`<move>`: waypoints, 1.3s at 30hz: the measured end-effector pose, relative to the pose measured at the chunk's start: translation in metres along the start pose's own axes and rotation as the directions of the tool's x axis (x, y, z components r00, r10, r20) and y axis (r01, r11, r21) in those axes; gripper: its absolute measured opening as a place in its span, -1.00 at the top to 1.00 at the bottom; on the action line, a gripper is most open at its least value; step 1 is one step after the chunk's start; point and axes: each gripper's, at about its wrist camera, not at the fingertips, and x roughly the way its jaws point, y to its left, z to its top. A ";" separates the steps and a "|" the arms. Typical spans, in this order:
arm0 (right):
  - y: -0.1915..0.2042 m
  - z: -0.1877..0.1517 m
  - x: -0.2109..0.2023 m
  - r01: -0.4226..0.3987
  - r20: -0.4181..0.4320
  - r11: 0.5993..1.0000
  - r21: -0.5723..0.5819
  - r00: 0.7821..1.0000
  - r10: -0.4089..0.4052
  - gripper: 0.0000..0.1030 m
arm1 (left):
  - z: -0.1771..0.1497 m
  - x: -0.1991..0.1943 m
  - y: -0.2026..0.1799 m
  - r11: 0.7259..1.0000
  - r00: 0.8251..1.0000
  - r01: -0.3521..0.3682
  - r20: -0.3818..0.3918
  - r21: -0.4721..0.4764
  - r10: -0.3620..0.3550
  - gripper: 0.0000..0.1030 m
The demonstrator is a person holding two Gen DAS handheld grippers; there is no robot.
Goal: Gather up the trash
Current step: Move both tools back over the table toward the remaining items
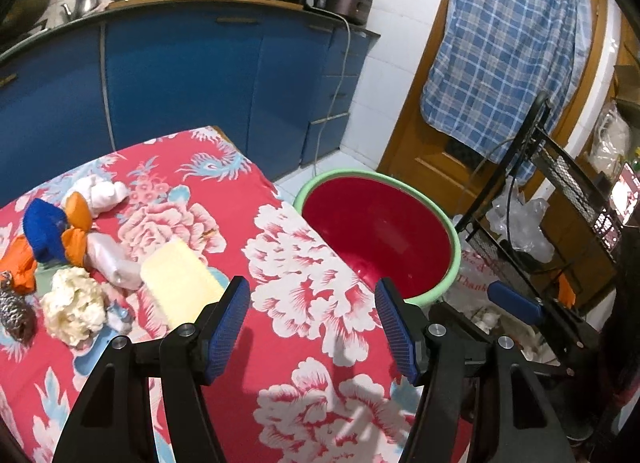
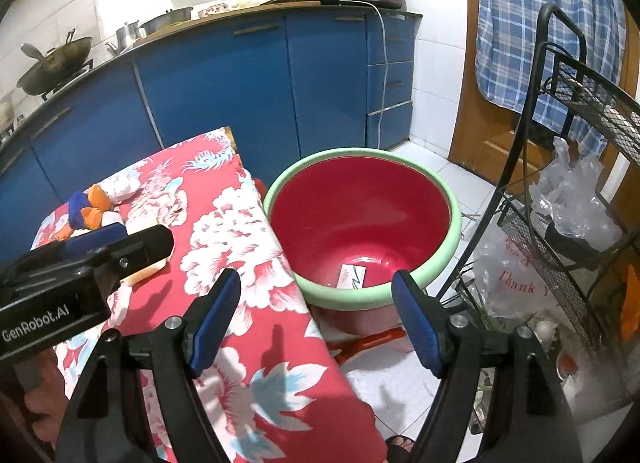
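- Hovering over the floral red cloth (image 1: 304, 263) of the table, the left gripper (image 1: 312, 323) stood with its blue pads well apart and nothing between them; it touched no trash
- Beside it, the right gripper (image 2: 316, 323) hung over the table's edge and the floor, jaws likewise wide and empty; the basin lay just beyond its fingertips
- Trash lay heaped at the table's far left: a pale yellow sponge-like block (image 1: 180, 283), a crumpled cream wad (image 1: 74, 311), orange scraps (image 1: 76, 223), a blue piece (image 1: 44, 229) and white crumpled paper (image 1: 102, 191); all untouched
- A red basin with a green rim (image 2: 362, 223) sat just beside the table; one small white card (image 2: 353, 277) lay in its bottom
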 end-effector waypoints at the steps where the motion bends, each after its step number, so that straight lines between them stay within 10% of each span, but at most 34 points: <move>1: 0.000 0.000 -0.001 -0.001 0.001 1.000 -0.002 1.000 0.001 -0.53 | -0.001 -0.002 0.000 1.000 1.000 0.001 0.004 -0.001 -0.001 -0.29; 22: 0.061 -0.012 -0.004 -0.123 -0.014 0.985 -0.121 0.992 0.122 -0.53 | -0.028 -0.042 0.053 0.989 0.993 -0.106 0.042 -0.105 0.110 -0.29; 39: 0.147 -0.026 0.013 -0.304 -0.084 0.925 -0.227 0.953 0.292 -0.53 | -0.077 -0.097 0.138 0.913 0.952 -0.283 0.025 -0.294 0.304 -0.29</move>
